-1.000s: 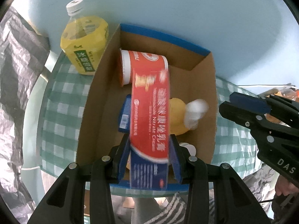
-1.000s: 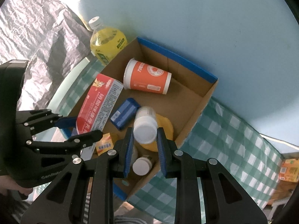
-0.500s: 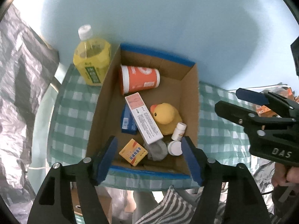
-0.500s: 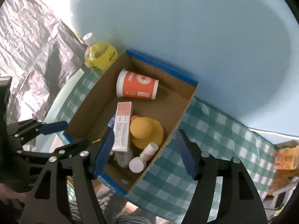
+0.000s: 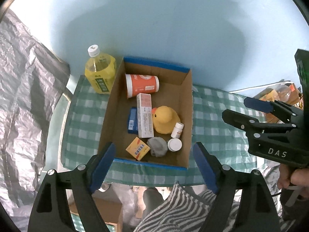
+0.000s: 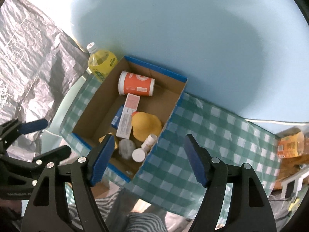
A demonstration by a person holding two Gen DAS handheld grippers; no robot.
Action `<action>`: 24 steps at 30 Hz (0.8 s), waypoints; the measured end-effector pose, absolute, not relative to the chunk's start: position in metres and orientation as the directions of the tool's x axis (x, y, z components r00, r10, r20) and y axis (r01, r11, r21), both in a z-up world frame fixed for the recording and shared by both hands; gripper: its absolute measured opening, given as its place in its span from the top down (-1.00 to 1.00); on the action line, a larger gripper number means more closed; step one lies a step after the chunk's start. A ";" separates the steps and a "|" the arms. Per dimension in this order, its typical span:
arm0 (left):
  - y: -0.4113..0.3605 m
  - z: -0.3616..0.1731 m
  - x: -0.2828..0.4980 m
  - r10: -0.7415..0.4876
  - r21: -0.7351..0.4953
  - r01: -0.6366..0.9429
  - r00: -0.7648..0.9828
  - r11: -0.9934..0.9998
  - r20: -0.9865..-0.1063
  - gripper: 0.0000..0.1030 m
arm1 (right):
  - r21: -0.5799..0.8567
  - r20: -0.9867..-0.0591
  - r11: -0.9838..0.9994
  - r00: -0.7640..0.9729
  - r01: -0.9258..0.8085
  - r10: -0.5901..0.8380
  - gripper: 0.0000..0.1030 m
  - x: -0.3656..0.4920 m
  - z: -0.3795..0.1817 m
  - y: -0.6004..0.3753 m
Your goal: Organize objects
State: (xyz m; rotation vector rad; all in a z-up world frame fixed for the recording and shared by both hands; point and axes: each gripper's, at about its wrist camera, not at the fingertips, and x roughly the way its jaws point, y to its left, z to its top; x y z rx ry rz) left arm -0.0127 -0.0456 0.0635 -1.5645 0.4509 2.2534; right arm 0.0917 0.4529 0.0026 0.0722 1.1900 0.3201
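Both tongs hang above the box (image 5: 188,100), pointing steeply down and holding nothing. Left gripper (image 5: 154,166) stands with its jaws wide apart, having just been opening, with only air between the blue pads; the right gripper (image 6: 147,159) is likewise apart and empty, its jaws also just opened.

Inside the box lie an orange cup (image 5: 142,85) on its side at the far end, a long carton (image 5: 144,116) beside the duck (image 5: 164,119), a blue pack (image 5: 132,120) on the carton's other side, a small vial (image 5: 177,130), a white jar (image 5: 174,145), a grey wad (image 5: 157,146) and a yellow packet (image 5: 138,148) near the front wall. Outside it, a yellow bottle (image 5: 100,71) stands on the checked cloth (image 5: 212,119), touching or just beside the box's left wall.

Judging by this, the bottle is the likeliest piece left to store. It is tall, full-looking and smooth, so a grip near the cap could let it swing or slip. Space is tight too: lowering it onto the cup or carton may tip the vial, or leave the bottle leaning on the wall. A jaw catching the cardboard rim could drag the whole box across the cloth.
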 end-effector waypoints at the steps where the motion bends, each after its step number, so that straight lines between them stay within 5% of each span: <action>1: -0.046 0.066 -0.011 0.112 0.052 -0.460 -0.321 -0.886 -0.940 -0.62 | 0.222 -0.899 0.953 0.335 -0.206 0.282 -0.43 0.090 0.004 0.452; 24: -0.048 0.070 0.002 0.049 0.096 -0.416 -0.323 -0.904 -0.945 -0.73 | 0.216 -0.895 0.953 0.347 -0.210 0.280 -0.43 0.079 0.015 0.448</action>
